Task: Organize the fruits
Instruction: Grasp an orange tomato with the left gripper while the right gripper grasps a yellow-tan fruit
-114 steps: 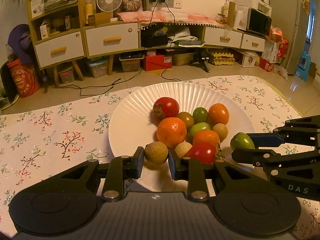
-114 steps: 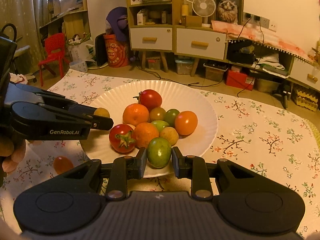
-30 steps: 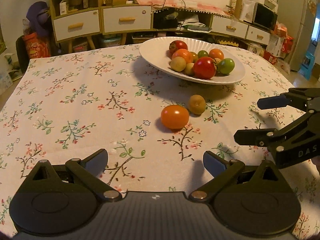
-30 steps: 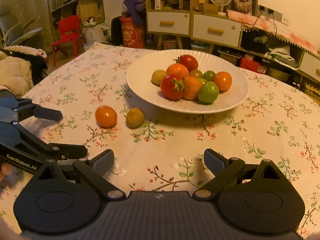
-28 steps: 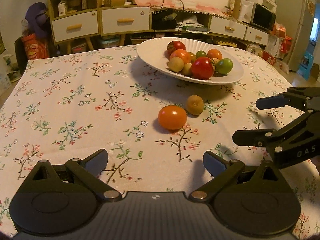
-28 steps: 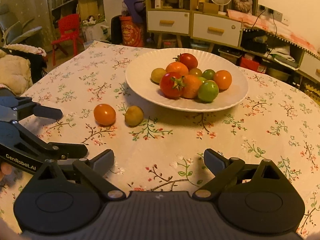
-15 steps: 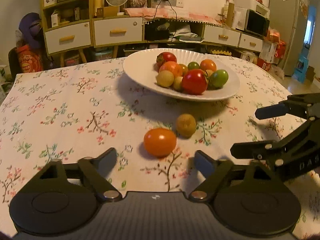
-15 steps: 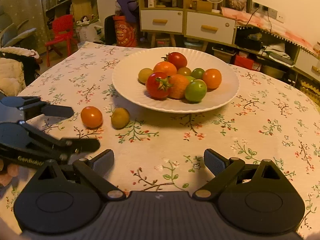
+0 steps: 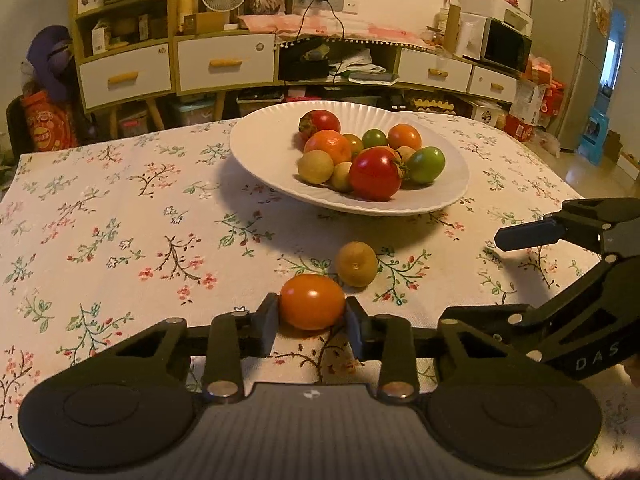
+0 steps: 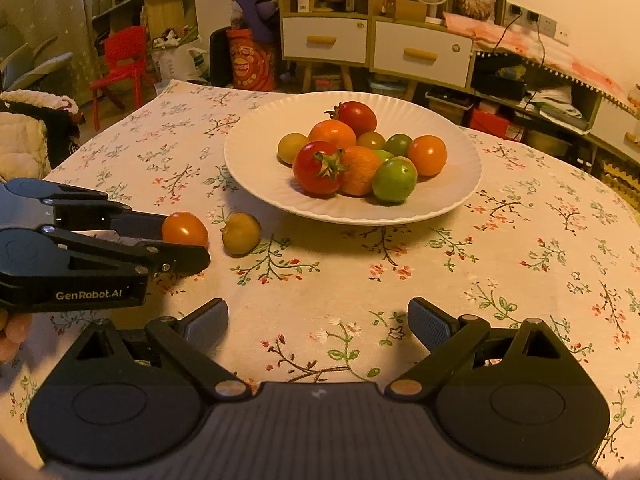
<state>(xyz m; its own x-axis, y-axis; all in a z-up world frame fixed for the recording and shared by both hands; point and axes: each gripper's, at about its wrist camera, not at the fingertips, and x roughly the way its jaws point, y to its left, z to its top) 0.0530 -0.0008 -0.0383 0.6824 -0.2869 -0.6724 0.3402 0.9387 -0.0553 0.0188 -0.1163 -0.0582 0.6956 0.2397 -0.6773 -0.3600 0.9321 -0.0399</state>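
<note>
Gripping an orange tomato (image 9: 312, 301) across its widest part, the left gripper (image 9: 312, 320) is pressing one pad against each side of the fruit, which is sitting low on the tablecloth (image 9: 120, 220) in front of the plate (image 9: 264, 152). A small yellow-brown fruit (image 9: 356, 264) is lying just beside it, toward the plate and apart from the pads. The right gripper (image 10: 318, 320) is hanging over bare cloth with its fingers spread wide and holding nothing. The plate is carrying a pile of red, orange, green and yellow fruit. The tomato is looking smooth, glossy and round, so it is probably light but slippery, with a thin skin that could split under a hard squeeze. Holding it at the middle, as now, is likely giving the surest purchase; gentle pressure should be enough. Whether it is lifted clear of the cloth, I cannot tell.
</note>
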